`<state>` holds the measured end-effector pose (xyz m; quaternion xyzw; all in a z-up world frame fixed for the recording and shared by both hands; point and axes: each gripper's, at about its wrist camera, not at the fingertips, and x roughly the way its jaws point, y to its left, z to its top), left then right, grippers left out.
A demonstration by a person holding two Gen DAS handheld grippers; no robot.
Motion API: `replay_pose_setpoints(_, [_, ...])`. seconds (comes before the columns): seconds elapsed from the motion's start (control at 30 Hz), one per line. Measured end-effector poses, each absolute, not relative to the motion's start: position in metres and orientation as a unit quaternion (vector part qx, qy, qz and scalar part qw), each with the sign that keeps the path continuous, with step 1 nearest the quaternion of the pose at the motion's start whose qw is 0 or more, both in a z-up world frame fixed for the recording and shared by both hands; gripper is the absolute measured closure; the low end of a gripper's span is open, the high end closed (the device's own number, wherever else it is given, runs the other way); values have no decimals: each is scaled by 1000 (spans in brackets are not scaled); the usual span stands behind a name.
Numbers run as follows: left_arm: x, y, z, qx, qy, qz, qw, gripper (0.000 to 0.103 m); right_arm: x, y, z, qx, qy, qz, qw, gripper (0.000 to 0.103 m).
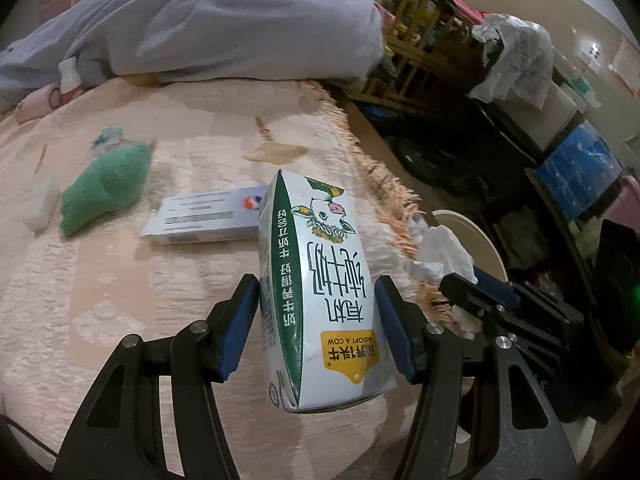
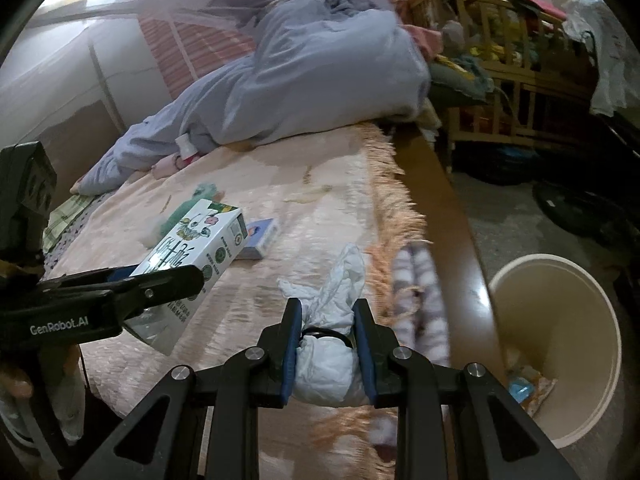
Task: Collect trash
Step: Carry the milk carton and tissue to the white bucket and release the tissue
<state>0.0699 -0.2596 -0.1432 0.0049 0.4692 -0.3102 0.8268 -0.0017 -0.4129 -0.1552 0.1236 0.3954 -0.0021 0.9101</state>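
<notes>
A stiff, light milk carton (image 1: 320,288) is clamped at its flat sides by the left gripper (image 1: 318,324), while soft crumpled tissue (image 2: 332,344) is pinched in the right gripper (image 2: 327,344) jaws.

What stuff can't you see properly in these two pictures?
- Bin, right wrist view: its contents are small and partly hidden by its wall; in the left wrist view the tissue wad covers most of it.
- Flat box, left wrist view: print blurred, one end behind the milk carton.
- Striped thing at the bed's edge, right wrist view: motion blur, cannot tell what it is.
- Person: only a hand at the left edge of the right wrist view.
</notes>
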Motion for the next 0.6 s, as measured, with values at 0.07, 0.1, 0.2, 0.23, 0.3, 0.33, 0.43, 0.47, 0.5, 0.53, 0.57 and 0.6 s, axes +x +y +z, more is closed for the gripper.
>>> replay_pose_setpoints(0.07, [68, -269, -144, 9, 470, -318, 823, 45, -7, -423, -156, 127, 395, -11, 910, 78])
replay_pose_setpoints(0.1, [66, -273, -143, 11, 470, -321, 822, 45, -8, -427, -156, 129, 394, -15, 910, 78])
replay_pose_setpoints(0.2, [62, -288, -144, 18, 471, -331, 817, 45, -15, -440, -157, 134, 392, -27, 910, 78])
replay_pose_setpoints(0.23, [61, -293, -144, 20, 472, -334, 816, 45, -18, -445, -158, 135, 392, -31, 909, 78])
replay_pose_setpoints(0.3, [59, -303, -145, 23, 475, -342, 811, 45, -22, -454, -159, 137, 393, -39, 909, 78])
replay_pose_setpoints(0.33, [59, -306, -145, 24, 475, -344, 809, 45, -24, -457, -159, 138, 393, -43, 908, 78])
replay_pose_setpoints(0.43, [55, -321, -145, 26, 476, -355, 804, 45, -31, -470, -161, 142, 392, -55, 907, 78])
replay_pose_setpoints(0.47, [53, -327, -145, 27, 477, -360, 802, 45, -33, -473, -161, 143, 392, -59, 907, 78])
replay_pose_setpoints(0.5, [52, -333, -145, 29, 477, -364, 800, 45, -36, -477, -162, 143, 393, -63, 906, 78])
replay_pose_setpoints(0.53, [50, -339, -145, 32, 477, -367, 798, 45, -38, -482, -163, 144, 393, -69, 906, 78])
replay_pose_setpoints(0.57, [49, -344, -146, 34, 477, -370, 796, 45, -41, -486, -164, 146, 393, -73, 905, 78])
replay_pose_setpoints(0.6, [48, -350, -147, 35, 478, -373, 794, 45, -42, -490, -165, 148, 393, -76, 904, 78])
